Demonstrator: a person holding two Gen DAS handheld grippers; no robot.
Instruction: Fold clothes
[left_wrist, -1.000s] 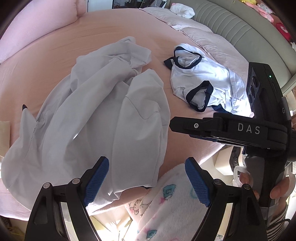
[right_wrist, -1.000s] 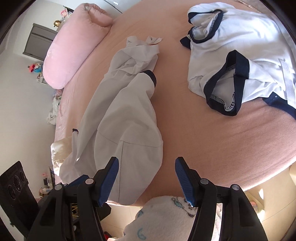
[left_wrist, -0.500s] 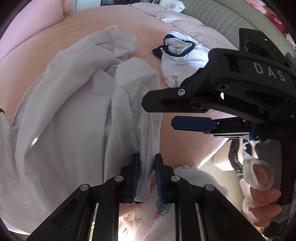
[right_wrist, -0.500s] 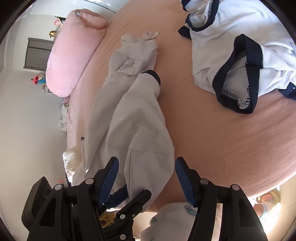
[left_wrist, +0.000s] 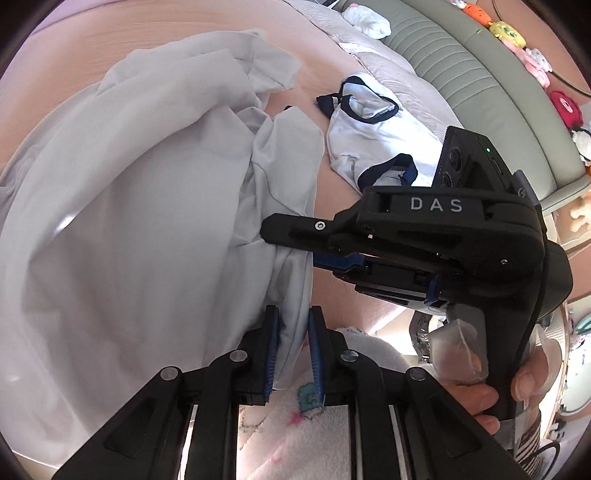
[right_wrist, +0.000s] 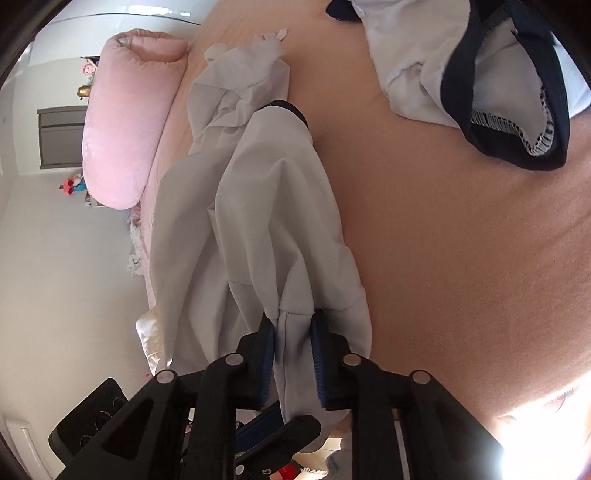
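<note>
A bed (right_wrist: 461, 258) with a pink sheet fills most of both views, a pink bolster pillow (right_wrist: 125, 122) lying at its far left. A crumpled pale grey garment (left_wrist: 140, 229) sprawls across the near left part of the bed, its near edge hanging over the bed's side. To its right lies a white top with navy trim (right_wrist: 480, 74), apart from it. The left gripper (left_wrist: 293, 354) has its jaws pinched on the grey garment's near hem. The right gripper (right_wrist: 293, 363), just beside it, is closing its jaws on a fold of the same hem, cloth between the pads. A hand (left_wrist: 491, 391) grips the right tool's handle.
</note>
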